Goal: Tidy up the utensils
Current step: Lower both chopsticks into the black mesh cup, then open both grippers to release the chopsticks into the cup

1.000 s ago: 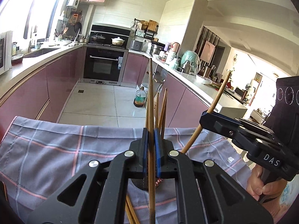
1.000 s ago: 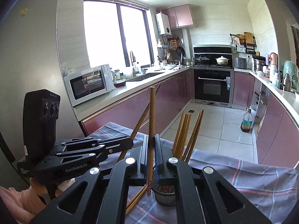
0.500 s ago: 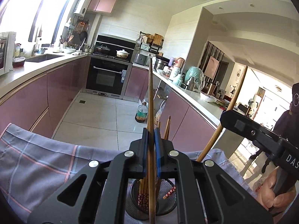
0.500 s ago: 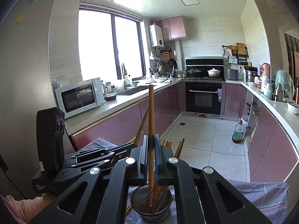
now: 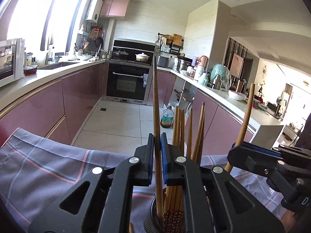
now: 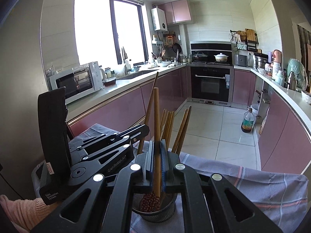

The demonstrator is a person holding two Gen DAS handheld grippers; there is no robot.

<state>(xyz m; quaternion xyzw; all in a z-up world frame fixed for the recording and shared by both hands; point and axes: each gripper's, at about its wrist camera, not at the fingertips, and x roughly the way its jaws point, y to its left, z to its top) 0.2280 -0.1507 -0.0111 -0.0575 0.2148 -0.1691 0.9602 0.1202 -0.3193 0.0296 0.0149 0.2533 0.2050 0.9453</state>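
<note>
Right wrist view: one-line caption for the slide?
Right hand-held gripper clamps a brown wooden chopstick upright over a round metal mesh holder of chopsticks on a grey plaid cloth.

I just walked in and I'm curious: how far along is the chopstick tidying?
Mostly done, it seems: a bunch of chopsticks already stands in the mesh holder. In hand: the left gripper and right gripper each clamp one chopstick over it. Left: dropping those two in; none show on the cloth.
</note>
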